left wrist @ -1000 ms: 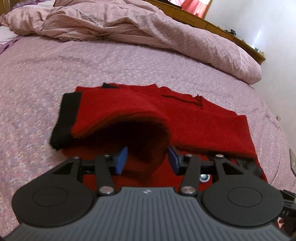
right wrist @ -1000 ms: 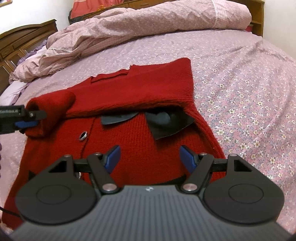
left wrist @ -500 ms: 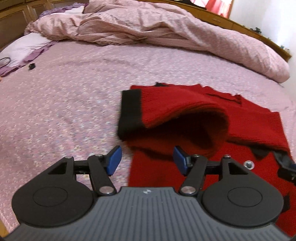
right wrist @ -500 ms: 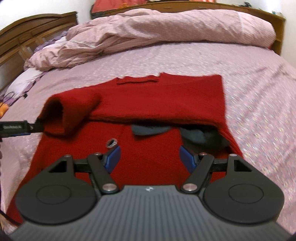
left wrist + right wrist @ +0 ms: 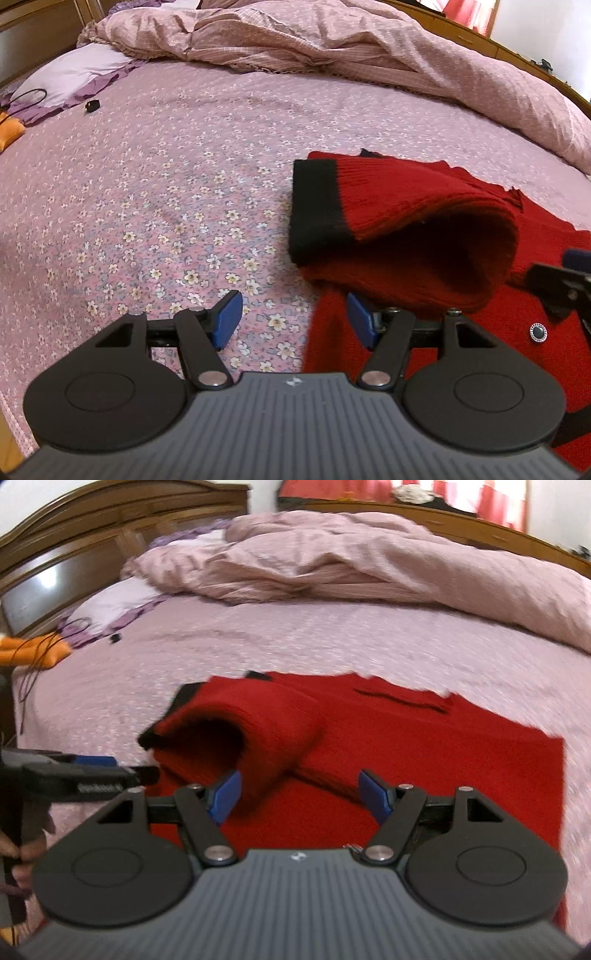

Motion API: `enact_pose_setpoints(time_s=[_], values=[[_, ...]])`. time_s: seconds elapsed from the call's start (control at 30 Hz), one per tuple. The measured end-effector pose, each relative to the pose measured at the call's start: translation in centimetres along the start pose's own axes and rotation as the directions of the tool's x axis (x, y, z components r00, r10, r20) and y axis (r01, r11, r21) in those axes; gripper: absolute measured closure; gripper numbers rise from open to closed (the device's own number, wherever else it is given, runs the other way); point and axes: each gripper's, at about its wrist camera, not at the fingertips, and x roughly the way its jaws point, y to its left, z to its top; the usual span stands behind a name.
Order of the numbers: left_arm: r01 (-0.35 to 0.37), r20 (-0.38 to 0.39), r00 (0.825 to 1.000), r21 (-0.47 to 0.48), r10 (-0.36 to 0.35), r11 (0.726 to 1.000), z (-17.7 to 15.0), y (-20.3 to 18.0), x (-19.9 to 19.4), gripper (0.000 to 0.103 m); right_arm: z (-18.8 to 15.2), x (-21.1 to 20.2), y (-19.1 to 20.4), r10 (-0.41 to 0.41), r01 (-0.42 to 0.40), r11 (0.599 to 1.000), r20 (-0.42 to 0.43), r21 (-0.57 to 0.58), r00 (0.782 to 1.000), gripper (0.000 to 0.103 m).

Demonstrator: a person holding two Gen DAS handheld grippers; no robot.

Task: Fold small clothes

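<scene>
A red knitted sweater (image 5: 424, 753) lies flat on the flowered pink bedspread (image 5: 147, 206). Its sleeve (image 5: 417, 218), ending in a black cuff (image 5: 314, 210), is folded over the body and bulges in a loose loop. My left gripper (image 5: 295, 321) is open just off the sweater's left edge, with only bedspread and the garment's edge between its blue pads. In the right wrist view it reaches in from the left (image 5: 110, 771). My right gripper (image 5: 299, 795) is open above the sweater's front, its left pad close to the sleeve loop (image 5: 255, 734). Its dark tip shows in the left wrist view (image 5: 554, 288).
A crumpled pink duvet (image 5: 351, 40) fills the far side of the bed. A lilac pillow (image 5: 70, 77), a small black object (image 5: 91, 106), an orange item with a cable (image 5: 33, 653) and the wooden headboard (image 5: 92, 542) are at the left. A hand (image 5: 22, 845) holds the left gripper.
My left gripper let go of the sleeve fold and drew back to the left, off the sweater. The sleeve stays draped over the body. My right gripper swung left toward the sleeve.
</scene>
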Motion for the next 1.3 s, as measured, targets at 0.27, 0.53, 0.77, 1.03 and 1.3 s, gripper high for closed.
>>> enact_pose_setpoints(time_s=[0.27,0.53,0.77,1.03,1.3], values=[[0.009,0.003,1.000,-0.025,-0.009,1.000,0.3,0.4,0.6,0.035,2.5,5.1,2.8,-0.049,0.042,0.988,-0.041,-0.146,0.998,0.032],[0.054,0.010,0.999,-0.044,-0.053,0.998,0.2,-0.1,1.0,0.034,3.8,5.6,1.9,-0.051,0.052,0.988,0.010,-0.144,0.999,0.088],[0.003,0.011,1.000,-0.004,-0.003,1.000,0.8,-1.6,2.9,0.033,5.2,1.8,0.3,-0.130,0.155,0.981,0.197,-0.114,0.972,0.089],[-0.039,-0.004,0.999,-0.010,0.039,0.999,1.0,-1.9,3.9,0.029,2.8,2.9,-4.7,-0.163,0.160,0.987,0.135,0.035,0.977,0.088],[-0.064,-0.010,0.998,-0.026,0.064,0.998,1.0,-1.9,4.0,0.026,-0.5,2.4,-9.0,-0.198,0.163,0.951,0.113,0.262,0.974,0.064]])
